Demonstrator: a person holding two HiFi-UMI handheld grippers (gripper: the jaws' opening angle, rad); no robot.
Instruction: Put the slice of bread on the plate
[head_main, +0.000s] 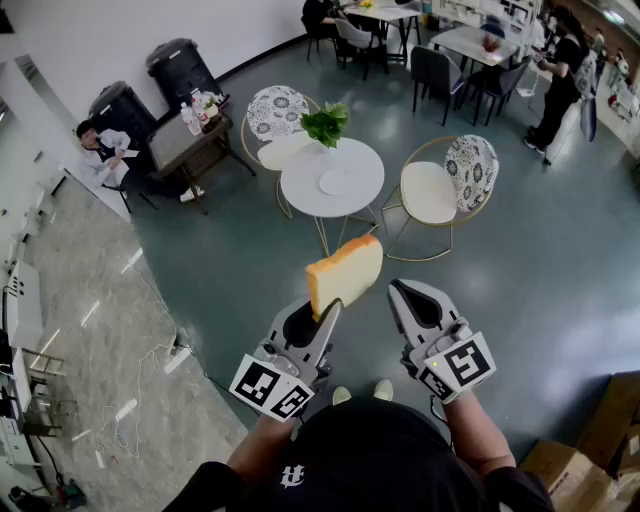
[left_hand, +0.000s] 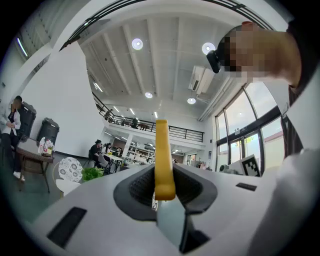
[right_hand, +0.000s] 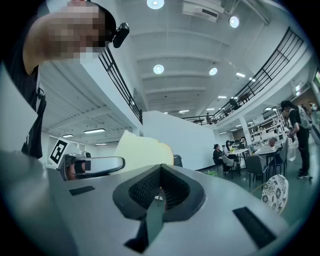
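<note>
My left gripper is shut on the lower edge of a slice of bread, which stands up tilted in the air. In the left gripper view the bread shows edge-on, pinched between the pads of the left gripper. My right gripper is beside it on the right, shut and empty, clear of the bread. The right gripper view shows the closed right gripper with the bread's pale face to its left. A white plate lies on a round white table well ahead, beyond both grippers.
A green plant stands at the table's far edge. Patterned chairs flank the table on the right and behind. A person sits at far left near a small brown table. Cardboard boxes lie at right.
</note>
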